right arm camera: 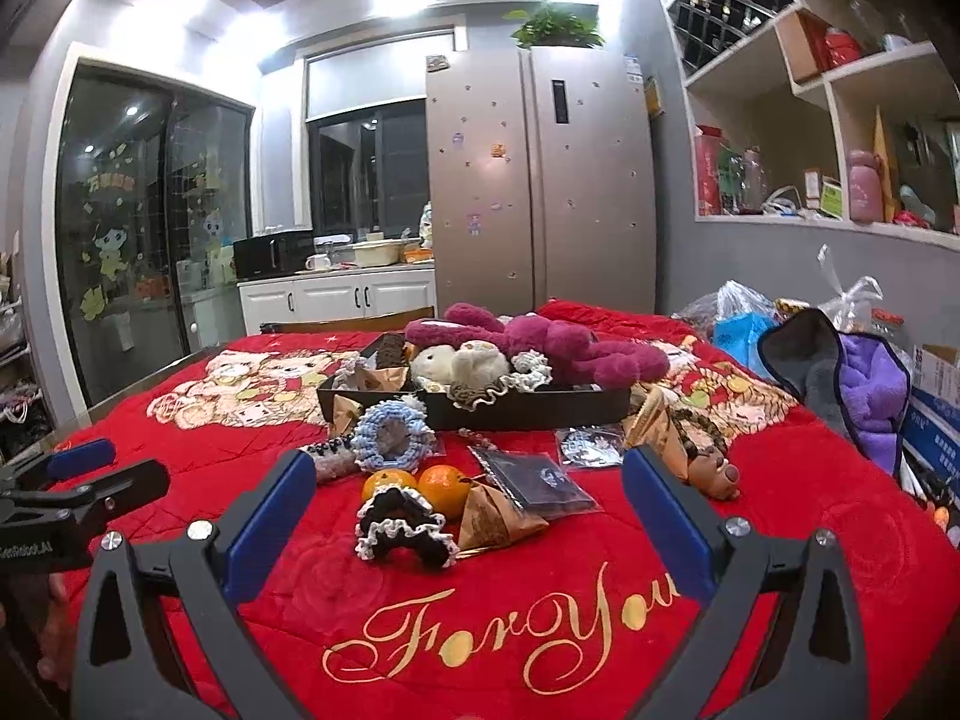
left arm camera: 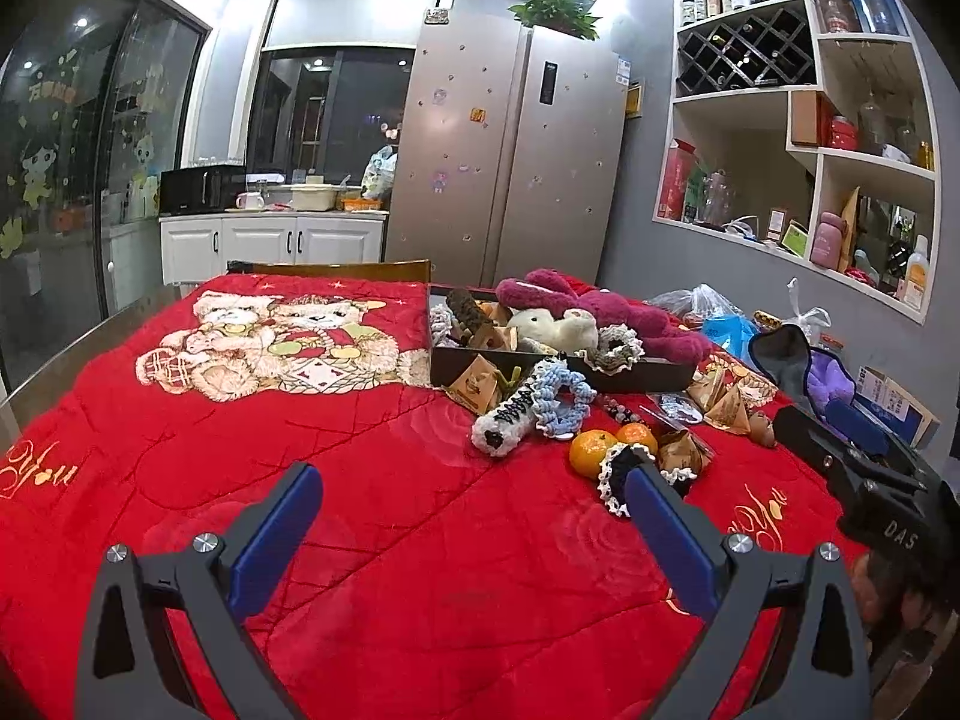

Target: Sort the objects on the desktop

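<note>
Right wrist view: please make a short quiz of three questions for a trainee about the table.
1. True or false: both grippers are open.
2. How many oranges lie on the blanket?
3. The black scrunchie lies: A) inside the tray; B) on the blanket in front of the oranges; C) in the right gripper.

Key:
1. True: left gripper and right gripper hold nothing, jaws wide.
2. Two.
3. B.

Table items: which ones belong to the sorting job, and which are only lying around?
For sorting: black scrunchie, two oranges, blue scrunchie, paper pyramid packet, dark tray.

Lying about: plastic bags, purple towel, fridge.
</note>
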`<state>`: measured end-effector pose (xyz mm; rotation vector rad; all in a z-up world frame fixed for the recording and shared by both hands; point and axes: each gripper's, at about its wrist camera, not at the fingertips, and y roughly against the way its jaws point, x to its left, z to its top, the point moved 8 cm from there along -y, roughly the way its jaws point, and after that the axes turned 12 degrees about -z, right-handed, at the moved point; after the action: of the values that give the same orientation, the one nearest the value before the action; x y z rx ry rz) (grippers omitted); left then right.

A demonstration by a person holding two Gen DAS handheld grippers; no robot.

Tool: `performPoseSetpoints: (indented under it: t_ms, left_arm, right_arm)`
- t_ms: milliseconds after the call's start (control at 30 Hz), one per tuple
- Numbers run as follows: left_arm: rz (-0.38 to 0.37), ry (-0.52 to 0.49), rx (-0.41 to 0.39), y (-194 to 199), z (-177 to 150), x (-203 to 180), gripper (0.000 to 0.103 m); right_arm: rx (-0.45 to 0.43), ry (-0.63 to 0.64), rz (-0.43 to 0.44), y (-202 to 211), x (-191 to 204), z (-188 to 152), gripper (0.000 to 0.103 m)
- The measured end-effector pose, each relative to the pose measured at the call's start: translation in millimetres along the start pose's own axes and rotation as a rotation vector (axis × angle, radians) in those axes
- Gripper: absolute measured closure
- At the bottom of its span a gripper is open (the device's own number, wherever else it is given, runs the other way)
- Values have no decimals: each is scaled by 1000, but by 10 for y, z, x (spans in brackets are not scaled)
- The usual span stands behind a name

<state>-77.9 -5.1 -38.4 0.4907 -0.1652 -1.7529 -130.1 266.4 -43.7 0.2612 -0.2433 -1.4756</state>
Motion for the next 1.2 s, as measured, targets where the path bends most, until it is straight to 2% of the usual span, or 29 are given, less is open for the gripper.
performPoseSetpoints:
  t_ms: [100,167,233,300,367,400,500,667,800,867,1200]
  left_arm:
    - [-51,-11,35,-87,-12,-71,0]
    - [-54,-27,42,-119,-3,-117,0]
    - [-31,-49,13,-103,46,-173,0]
    - [-43,-85,-25,-68,149,-272,0]
    - [-49,-102,-24,-80,239,-336,0]
    - [-71,-106,-26,-100,308,-378,0]
    - [-86,-87,-3,-202,421,-405,0]
    - [-155,-30,39,-469,603,-433,0]
    - [-143,-40,64,-686,742,-458,0]
    - [-139,-55,68,-831,783,-484,0]
    - [-167,-101,156,-1562,543,-578,0]
  right_arm:
    - [14,-26,8,-23,-46,-3,0]
    - [25,-49,27,-43,-81,-4,0]
    - [38,-84,54,-67,-131,-4,0]
    - [46,-128,76,-80,-200,2,0]
    - [55,-167,74,-101,-291,23,0]
    - [61,-179,61,-123,-333,32,0]
    - [66,-147,-57,-188,-473,101,0]
    - [40,-159,-77,-194,-642,425,0]
    - [-17,-99,-157,-271,-760,725,0]
    - [-26,-69,-155,-360,-794,804,0]
    - [130,-87,-77,-1132,-940,503,1]
